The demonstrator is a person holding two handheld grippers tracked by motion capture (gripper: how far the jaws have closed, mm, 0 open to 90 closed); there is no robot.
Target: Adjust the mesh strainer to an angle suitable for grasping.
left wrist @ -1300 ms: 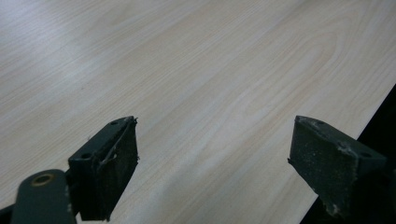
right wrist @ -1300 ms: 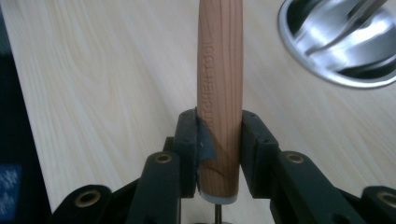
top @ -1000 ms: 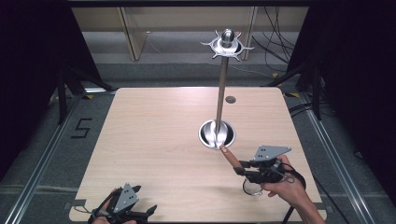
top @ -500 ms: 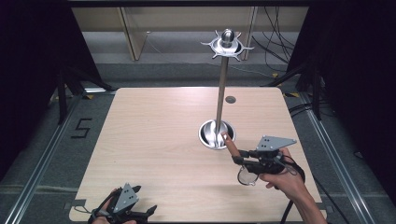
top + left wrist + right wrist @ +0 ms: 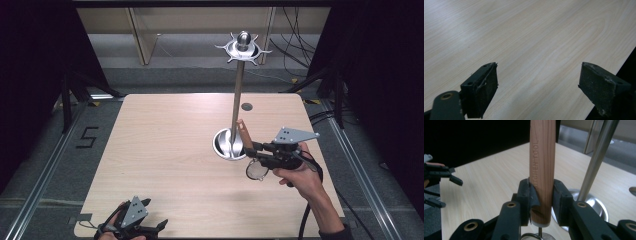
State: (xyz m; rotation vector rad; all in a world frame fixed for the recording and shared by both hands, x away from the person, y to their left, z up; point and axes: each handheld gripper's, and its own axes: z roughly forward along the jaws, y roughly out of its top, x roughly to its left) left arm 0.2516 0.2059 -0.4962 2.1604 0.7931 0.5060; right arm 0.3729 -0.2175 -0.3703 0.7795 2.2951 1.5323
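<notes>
Right gripper point(image 5: 541, 195): fingers clamped on round wooden tool handle point(image 5: 542, 157), beside steel stand pole point(image 5: 237, 102). Left gripper point(image 5: 539, 92): fingers apart, near worktop point(image 5: 165, 150) near-left corner.

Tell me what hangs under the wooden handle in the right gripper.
Below the wooden handle, a thin metal stem and a round ring show; the right gripper covers the rest.

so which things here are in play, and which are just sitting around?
In play:
right gripper, shut on the wooden handle
strainer head below that handle
rack with its round base

Idle:
left gripper, open over bare table
dark disc
</notes>
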